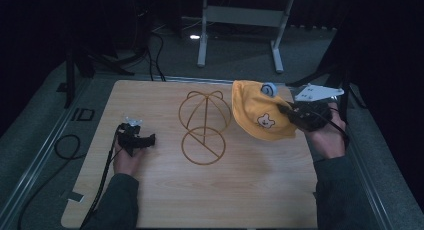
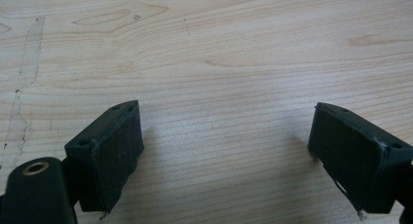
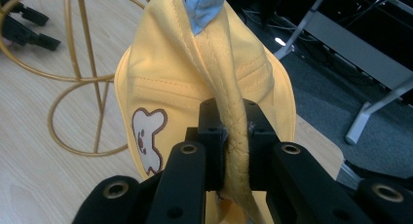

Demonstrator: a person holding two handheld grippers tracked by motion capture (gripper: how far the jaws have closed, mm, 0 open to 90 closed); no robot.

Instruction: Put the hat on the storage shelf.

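Standing beside held hat (image 1: 260,117): wire stand (image 1: 204,126).

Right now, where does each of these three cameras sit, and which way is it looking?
High view: above the person's side, looking forward and down on the table; both forearms, left gripper, right gripper.
Left gripper view: on the left gripper, facing bare wood between open jaws.
Right gripper view: on the right gripper, clamping the yellow hat.
Shared: hat and gold wire stand.
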